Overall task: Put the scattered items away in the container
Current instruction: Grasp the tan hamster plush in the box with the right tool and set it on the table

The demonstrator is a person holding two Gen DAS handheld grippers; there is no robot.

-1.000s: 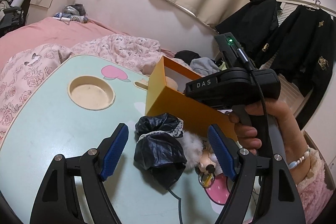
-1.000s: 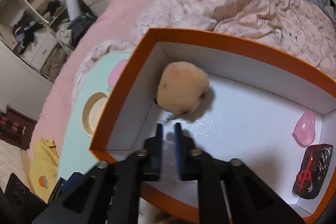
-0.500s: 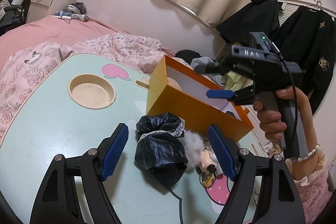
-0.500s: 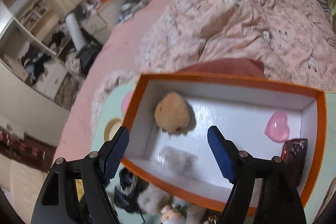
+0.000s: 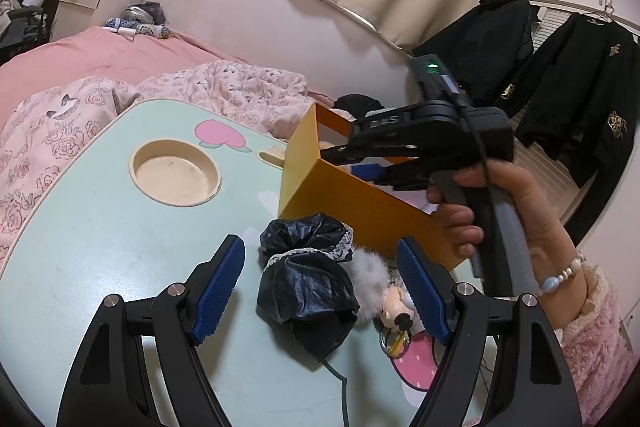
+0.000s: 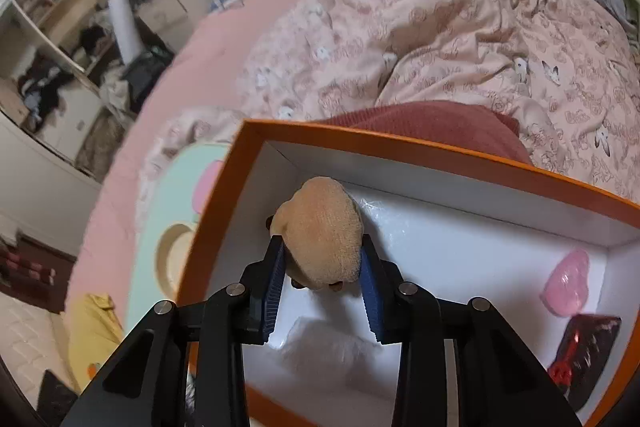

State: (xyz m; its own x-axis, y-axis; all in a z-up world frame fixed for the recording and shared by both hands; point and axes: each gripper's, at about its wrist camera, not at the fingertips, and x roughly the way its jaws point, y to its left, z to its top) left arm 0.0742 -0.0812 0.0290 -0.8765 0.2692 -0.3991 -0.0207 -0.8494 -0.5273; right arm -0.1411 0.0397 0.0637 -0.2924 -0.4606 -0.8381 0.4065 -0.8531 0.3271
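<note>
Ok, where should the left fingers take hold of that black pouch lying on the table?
Probably best at the black pouch's cinched neck, at the white lace band. That is its narrowest part, and the body below bulges wider. Bring the left gripper straight in from the near side, low over the table, one finger on each side of the neck. Mind the fluffy white toy crowding the pouch's right.

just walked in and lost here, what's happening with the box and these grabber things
A person is tidying small items into an orange box on a mint table. The right gripper has just closed its jaws on a tan plush toy inside the box. The left gripper hangs open over a black pouch and a fluffy doll keychain waiting outside.
</note>
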